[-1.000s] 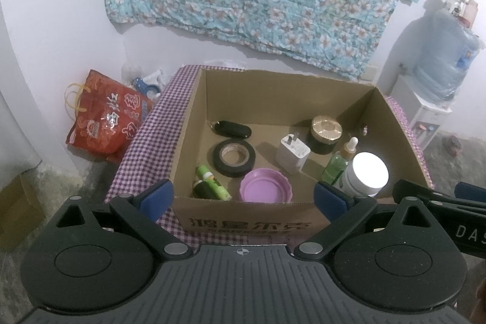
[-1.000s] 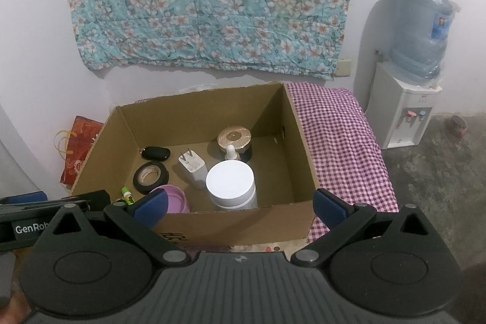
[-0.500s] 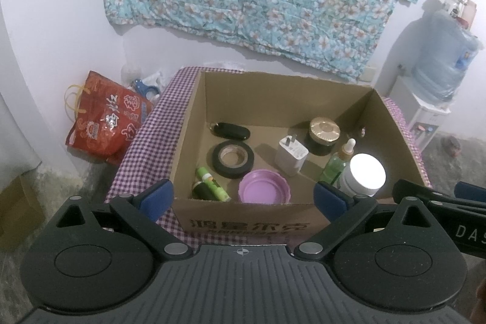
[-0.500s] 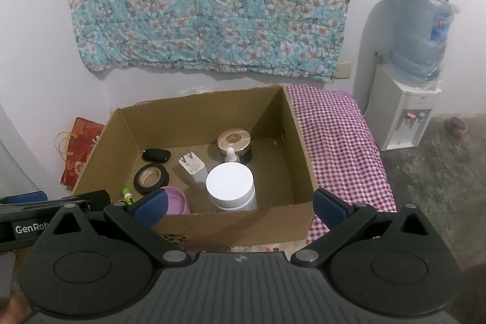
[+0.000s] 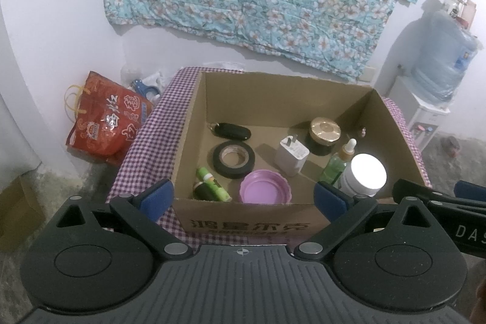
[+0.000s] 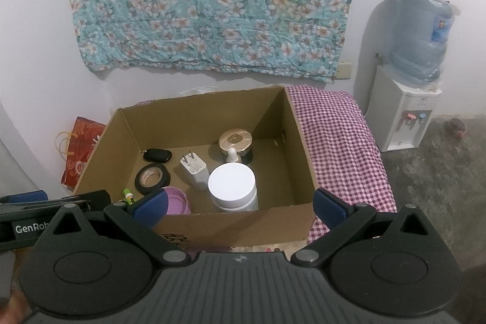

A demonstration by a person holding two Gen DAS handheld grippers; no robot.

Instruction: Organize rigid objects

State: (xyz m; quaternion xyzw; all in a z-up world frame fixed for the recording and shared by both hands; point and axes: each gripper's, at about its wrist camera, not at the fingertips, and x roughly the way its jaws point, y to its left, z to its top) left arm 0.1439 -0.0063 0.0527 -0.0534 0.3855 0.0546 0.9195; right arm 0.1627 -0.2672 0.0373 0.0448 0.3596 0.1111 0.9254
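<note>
Both grippers hover just short of an open cardboard box (image 5: 188,141) resting on a purple checked cloth (image 6: 334,135). The left gripper (image 5: 243,198) has its jaws spread wide and empty, as does the right gripper (image 6: 240,204). Inside the box, beyond the near wall, lie a pink lid (image 5: 265,191) and a green tube (image 5: 211,184) nearest the left gripper, with a roll of black tape (image 5: 234,155), a black key fob (image 5: 232,131), a white charger plug (image 5: 291,155), a gold-lidded jar (image 5: 325,131), a green dropper bottle (image 5: 337,164) and a white-lidded jar (image 6: 233,185) farther in or to the right.
</note>
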